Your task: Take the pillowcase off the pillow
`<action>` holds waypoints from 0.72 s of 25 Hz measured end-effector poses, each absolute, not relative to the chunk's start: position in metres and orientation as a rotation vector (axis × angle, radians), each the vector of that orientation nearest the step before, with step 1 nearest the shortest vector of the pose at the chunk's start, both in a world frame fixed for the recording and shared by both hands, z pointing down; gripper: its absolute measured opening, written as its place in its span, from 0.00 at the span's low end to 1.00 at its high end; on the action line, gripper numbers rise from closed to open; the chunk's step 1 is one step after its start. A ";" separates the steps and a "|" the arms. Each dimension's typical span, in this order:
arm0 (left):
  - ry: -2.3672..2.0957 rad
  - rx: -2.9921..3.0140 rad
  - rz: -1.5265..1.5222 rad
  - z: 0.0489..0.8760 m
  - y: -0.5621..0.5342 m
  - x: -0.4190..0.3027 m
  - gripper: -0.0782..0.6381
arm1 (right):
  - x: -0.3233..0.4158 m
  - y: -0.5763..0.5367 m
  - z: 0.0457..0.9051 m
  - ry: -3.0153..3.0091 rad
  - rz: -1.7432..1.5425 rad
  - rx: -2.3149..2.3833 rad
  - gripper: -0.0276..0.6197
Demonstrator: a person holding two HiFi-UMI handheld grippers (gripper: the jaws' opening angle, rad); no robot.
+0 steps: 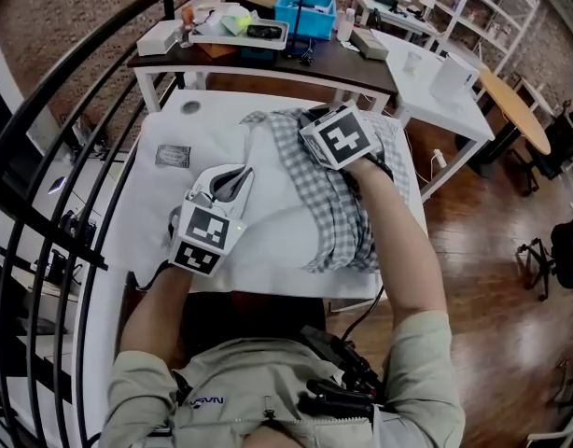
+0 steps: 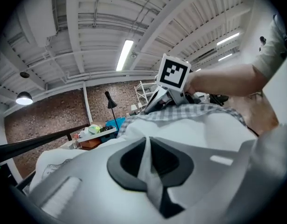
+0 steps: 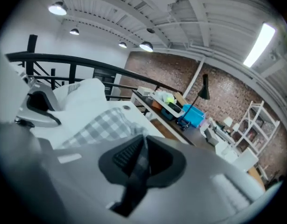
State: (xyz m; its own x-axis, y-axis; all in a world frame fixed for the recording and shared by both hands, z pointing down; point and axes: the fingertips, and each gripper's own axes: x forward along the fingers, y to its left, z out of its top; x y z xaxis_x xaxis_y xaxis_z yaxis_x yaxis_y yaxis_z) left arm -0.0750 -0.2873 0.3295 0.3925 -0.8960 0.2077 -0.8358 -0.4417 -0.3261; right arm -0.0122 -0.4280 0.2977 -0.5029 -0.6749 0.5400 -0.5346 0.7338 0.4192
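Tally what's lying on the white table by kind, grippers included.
white stuffed pillow: 1
grey-and-white checked fabric pillowcase: 1
small grey printed card: 1
two-jaw grippers, left gripper and right gripper: 2
Total: 5

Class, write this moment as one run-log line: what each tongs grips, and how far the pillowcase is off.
left tongs: shut on white pillow | right tongs: shut on checked pillowcase | pillowcase: partly off pillow
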 end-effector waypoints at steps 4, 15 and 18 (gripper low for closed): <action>1.581 -2.459 -0.310 0.285 -0.266 -0.091 0.13 | 0.011 -0.442 0.280 -2.171 -0.314 1.054 0.07; 1.637 -2.540 -0.046 0.253 -0.248 -0.124 0.13 | 0.138 -0.496 0.268 -2.004 -0.189 1.424 0.07; 1.663 -2.535 -0.131 0.278 -0.266 -0.125 0.13 | 0.156 -0.501 0.296 -1.967 -0.130 1.456 0.07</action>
